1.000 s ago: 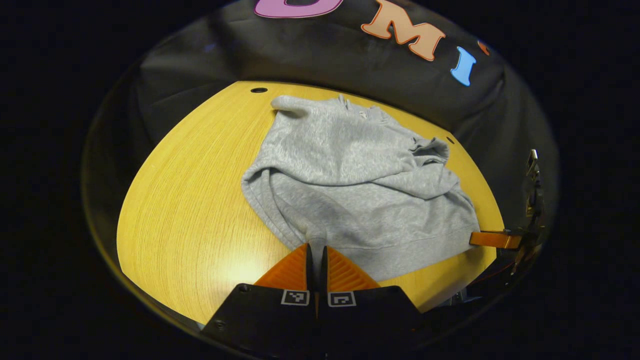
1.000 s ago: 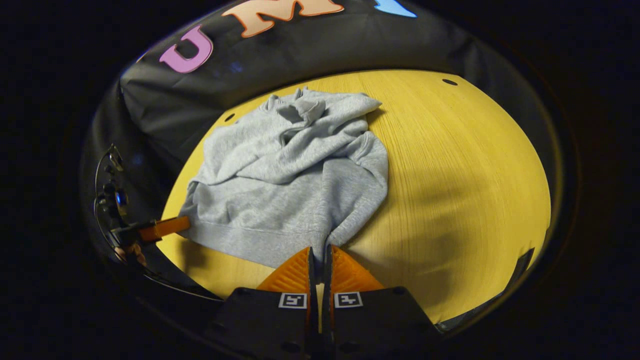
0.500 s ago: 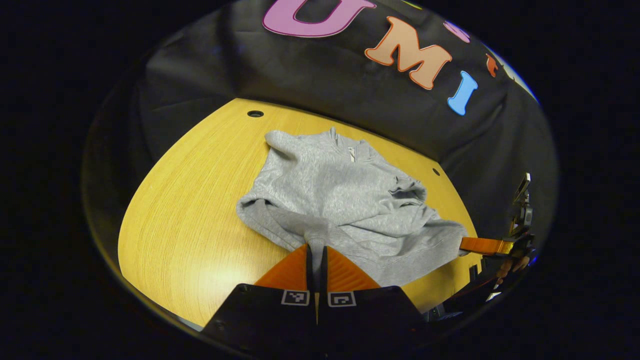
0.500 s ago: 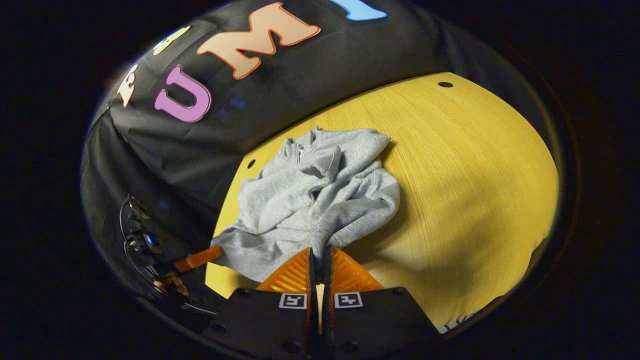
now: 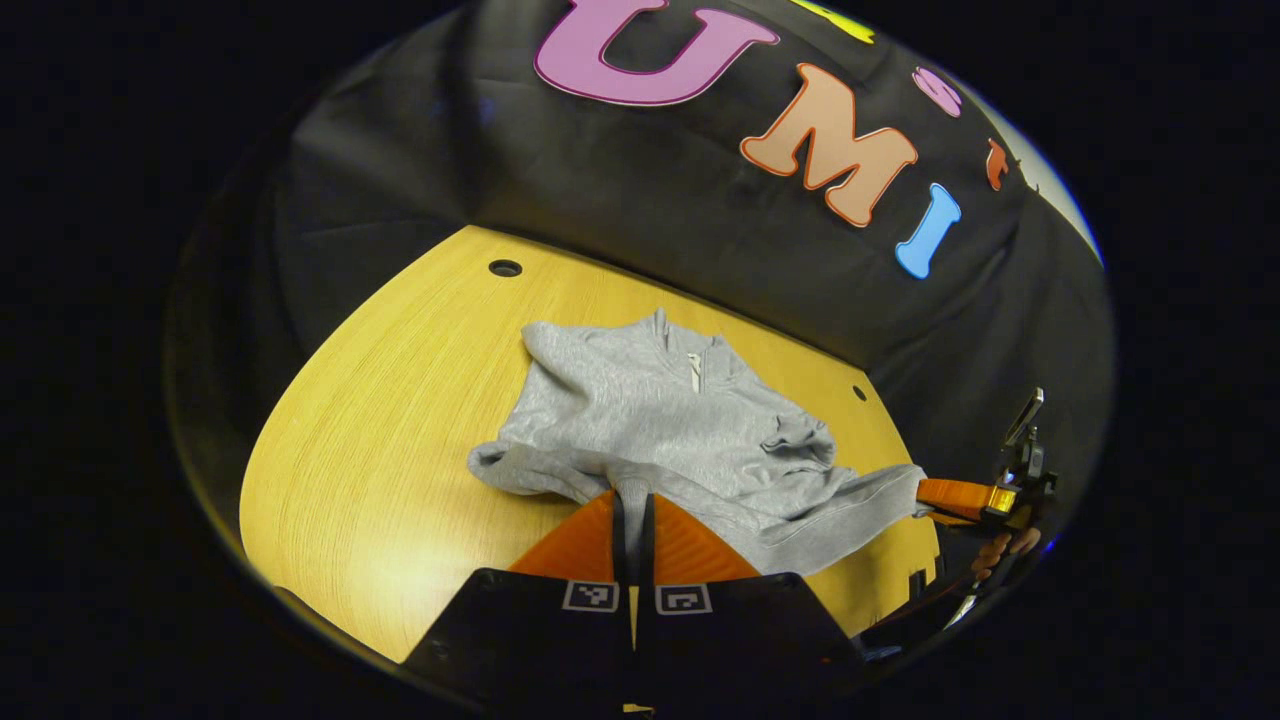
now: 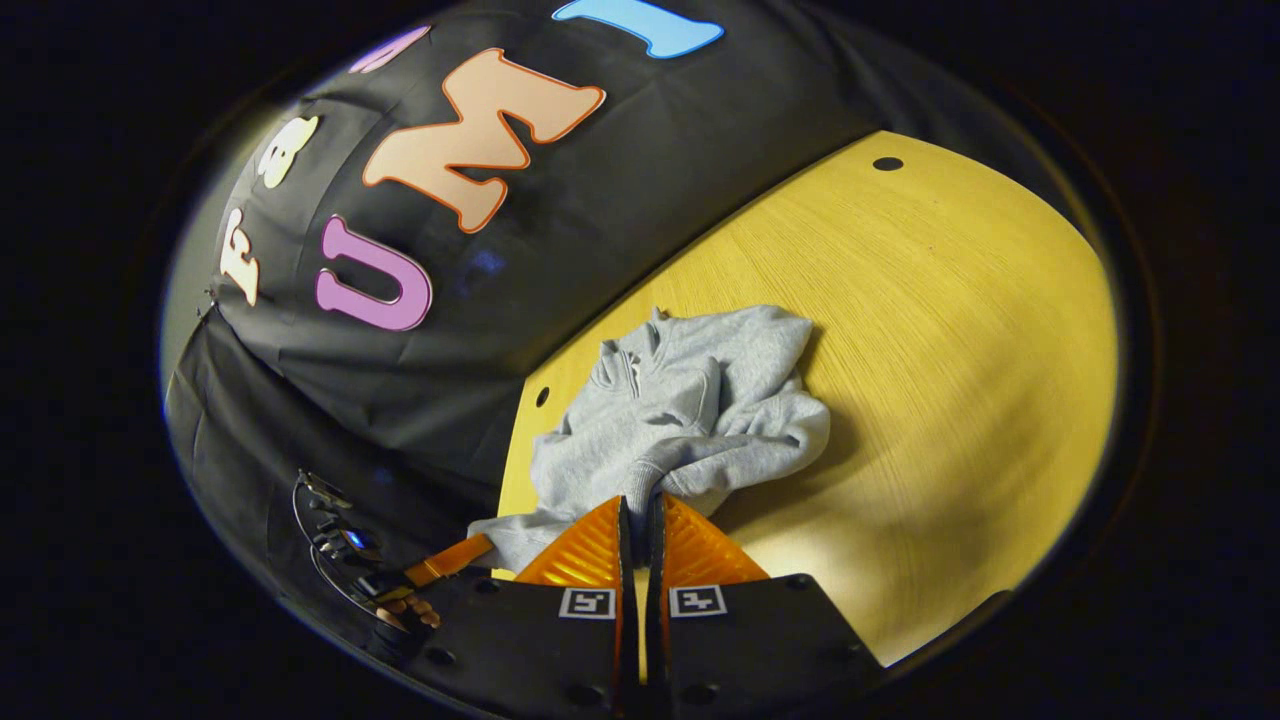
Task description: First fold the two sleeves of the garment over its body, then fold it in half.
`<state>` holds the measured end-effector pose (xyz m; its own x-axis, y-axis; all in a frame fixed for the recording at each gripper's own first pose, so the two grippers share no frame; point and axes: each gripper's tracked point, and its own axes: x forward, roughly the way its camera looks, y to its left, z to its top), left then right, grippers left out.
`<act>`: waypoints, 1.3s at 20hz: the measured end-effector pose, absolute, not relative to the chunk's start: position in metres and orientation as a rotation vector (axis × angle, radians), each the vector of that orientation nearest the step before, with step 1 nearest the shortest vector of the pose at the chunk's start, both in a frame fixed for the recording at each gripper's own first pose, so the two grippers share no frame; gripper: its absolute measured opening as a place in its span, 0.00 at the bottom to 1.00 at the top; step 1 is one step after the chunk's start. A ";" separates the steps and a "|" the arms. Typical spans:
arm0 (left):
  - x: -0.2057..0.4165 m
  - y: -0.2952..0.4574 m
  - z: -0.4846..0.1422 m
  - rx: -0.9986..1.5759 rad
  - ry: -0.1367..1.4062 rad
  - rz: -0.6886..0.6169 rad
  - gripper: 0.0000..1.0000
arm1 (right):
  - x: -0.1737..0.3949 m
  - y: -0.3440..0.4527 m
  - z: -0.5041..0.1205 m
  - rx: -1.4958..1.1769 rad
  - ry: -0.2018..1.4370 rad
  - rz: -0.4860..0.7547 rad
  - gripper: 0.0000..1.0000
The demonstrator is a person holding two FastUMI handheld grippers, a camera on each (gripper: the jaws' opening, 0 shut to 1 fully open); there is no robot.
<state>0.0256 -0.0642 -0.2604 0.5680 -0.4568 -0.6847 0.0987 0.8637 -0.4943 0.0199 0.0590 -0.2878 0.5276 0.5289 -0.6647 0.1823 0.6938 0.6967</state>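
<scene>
Sleeves lie over the grey garment (image 5: pixel 670 420); left tongs (image 5: pixel 632 515) and right tongs (image 6: pixel 640 520) each clamp its hem, lifted off the bench (image 5: pixel 370 420); halving looks underway.

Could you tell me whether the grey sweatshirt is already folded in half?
Partly: both sleeves lie across the sweatshirt, and both grippers hold its lifted hem.

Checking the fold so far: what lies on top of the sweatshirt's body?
A folded sleeve lies across the grey sweatshirt, on the wooden table. Both grippers pinch its hem; beneath the cloth is hidden.
</scene>
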 end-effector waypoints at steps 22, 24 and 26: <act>0.159 -0.084 -0.351 -0.451 1.079 -0.303 0.00 | 0.130 0.070 -0.396 0.904 1.104 -0.007 0.06; 0.162 -0.084 -0.361 -0.445 1.104 -0.291 0.00 | 0.133 0.071 -0.405 0.907 1.119 -0.025 0.06; 0.170 -0.084 -0.367 -0.428 1.094 -0.281 0.03 | 0.136 0.072 -0.408 0.899 1.124 -0.029 0.10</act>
